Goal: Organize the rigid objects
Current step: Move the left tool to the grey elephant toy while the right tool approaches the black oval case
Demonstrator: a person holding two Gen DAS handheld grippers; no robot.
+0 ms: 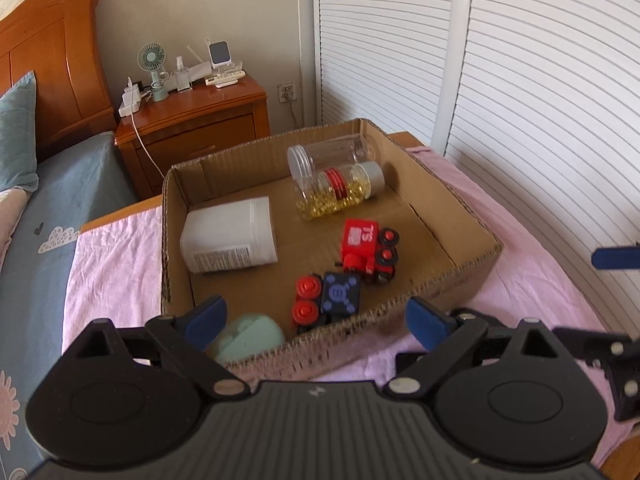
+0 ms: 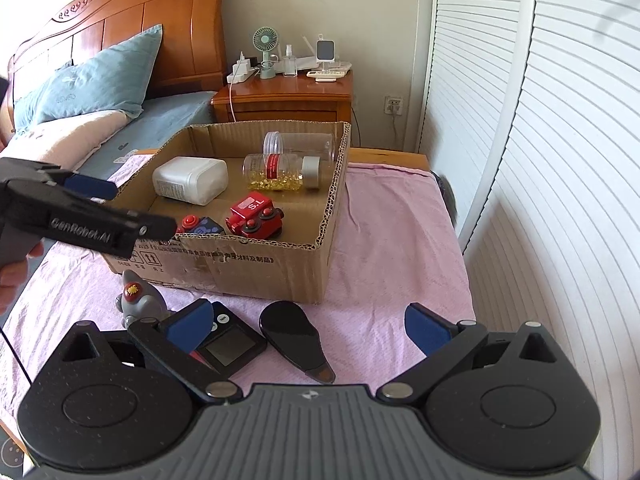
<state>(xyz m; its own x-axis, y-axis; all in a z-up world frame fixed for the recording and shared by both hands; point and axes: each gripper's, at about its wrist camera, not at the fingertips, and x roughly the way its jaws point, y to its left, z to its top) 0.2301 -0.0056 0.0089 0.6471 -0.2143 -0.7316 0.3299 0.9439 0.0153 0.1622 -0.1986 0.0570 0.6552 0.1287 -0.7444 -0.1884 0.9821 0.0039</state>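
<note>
In the box (image 1: 472, 268) on the pink cloth (image 2: 384, 232) lie a white tub (image 1: 230, 236), a clear jar (image 1: 332, 154), a capsule jar (image 1: 340, 190), a red train (image 1: 370, 250), a blue-and-red car (image 1: 328, 298) and a mint case (image 1: 250, 340); the left gripper (image 1: 316, 322) hangs spread above its near wall, holding nothing; the right gripper (image 2: 310, 330), also spread and empty, hovers over the cloth, where a grey toy (image 2: 138, 300), a screen device (image 2: 232, 344) and a black paddle (image 2: 296, 336) lie.

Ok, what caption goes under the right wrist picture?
Open right gripper hovers above a black device and dark paddle-shaped thing, cardboard box of toys beyond.
</note>
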